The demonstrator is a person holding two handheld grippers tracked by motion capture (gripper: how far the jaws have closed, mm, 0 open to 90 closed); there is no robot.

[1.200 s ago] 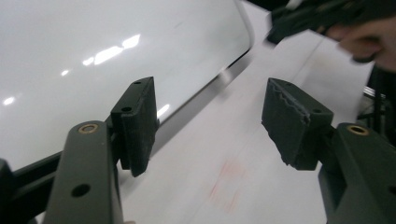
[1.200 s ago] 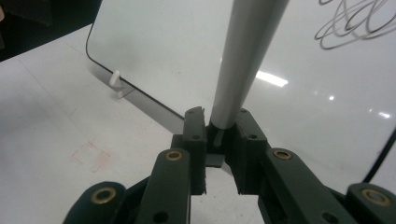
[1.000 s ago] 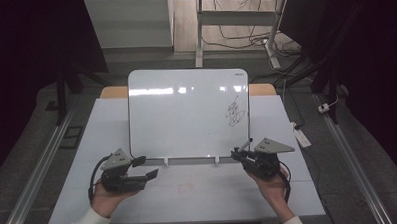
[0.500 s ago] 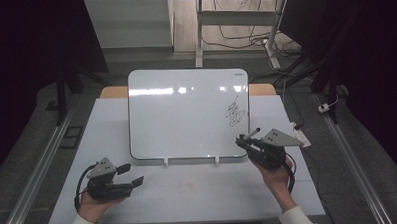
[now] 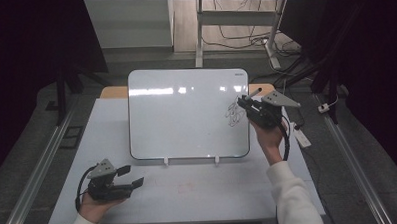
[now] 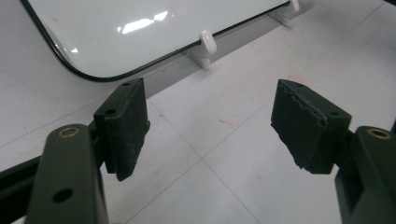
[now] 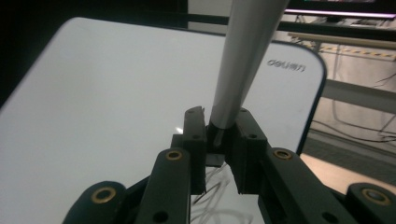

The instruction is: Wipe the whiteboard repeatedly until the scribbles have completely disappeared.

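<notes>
A white whiteboard (image 5: 186, 112) leans on a stand at the middle of the table, with a black scribble (image 5: 233, 113) near its right edge. My right gripper (image 5: 246, 104) is raised at that edge, just right of the scribble, shut on a grey marker (image 5: 253, 94). In the right gripper view the marker (image 7: 243, 60) rises from between the pads of my right gripper (image 7: 219, 135), in front of the whiteboard (image 7: 116, 93). My left gripper (image 5: 131, 176) rests low at the table's front left. Its jaws have just been opening, and in its own view the left gripper (image 6: 210, 126) holds nothing.
The white table (image 5: 199, 192) has a faint red mark (image 5: 184, 187) in front of the board. Two white stand clips (image 5: 165, 162) hold the board's lower edge. A power strip (image 5: 302, 136) lies at the table's right edge. Desk legs and cables stand behind.
My right hand has risen with the marker from the board's lower right corner to its right edge by the scribble. My left hand moved left and toward the front edge, jaws wider.
</notes>
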